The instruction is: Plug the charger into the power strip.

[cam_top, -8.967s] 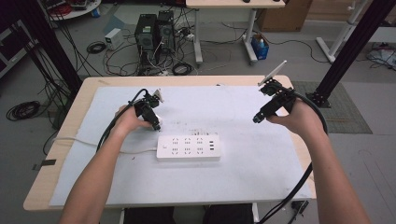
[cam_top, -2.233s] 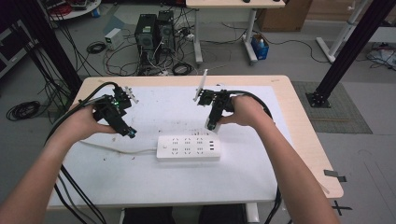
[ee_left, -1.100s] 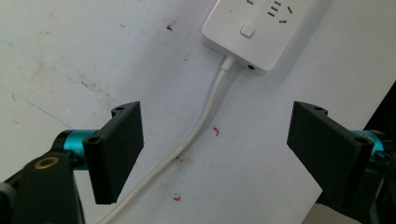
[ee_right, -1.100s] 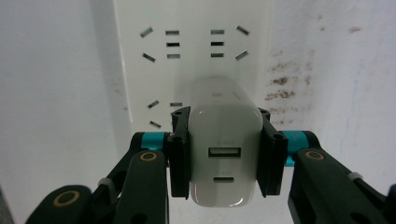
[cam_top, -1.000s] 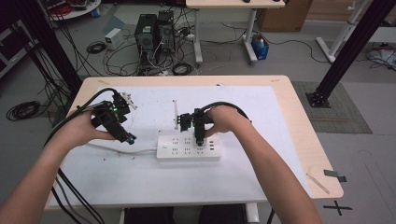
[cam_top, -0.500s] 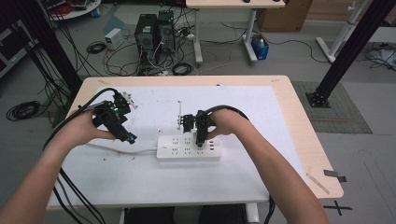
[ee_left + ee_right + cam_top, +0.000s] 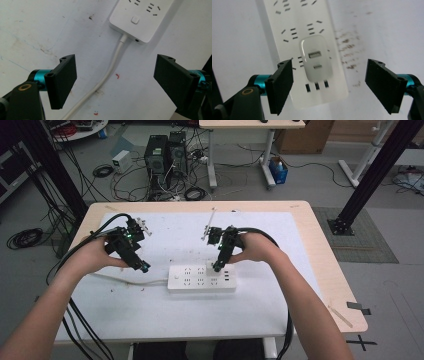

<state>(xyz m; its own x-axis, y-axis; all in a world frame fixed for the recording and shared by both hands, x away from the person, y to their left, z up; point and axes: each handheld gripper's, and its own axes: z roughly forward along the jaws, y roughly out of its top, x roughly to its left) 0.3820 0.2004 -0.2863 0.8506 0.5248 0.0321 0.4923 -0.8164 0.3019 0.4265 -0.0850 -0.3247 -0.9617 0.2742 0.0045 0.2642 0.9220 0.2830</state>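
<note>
A white power strip lies across the middle of the white table, its cord running off to the left. A white USB charger is plugged into the strip near its right end. My right gripper hovers just over the charger. Its jaws have just been opening, and in the right gripper view they stand wide on either side of the charger without touching it. My left gripper is open left of the strip, with nothing held, above the cord and the strip's switch end.
The tabletop is scuffed and dotted with small marks. Black cables trail from both grippers over the near and left edges. On the floor beyond the table stand computer towers, and a black frame post rises at the right.
The right gripper has lifted a little off the strip and drawn slightly to the right, leaving the charger plugged in. The left hand has stayed where it was.
</note>
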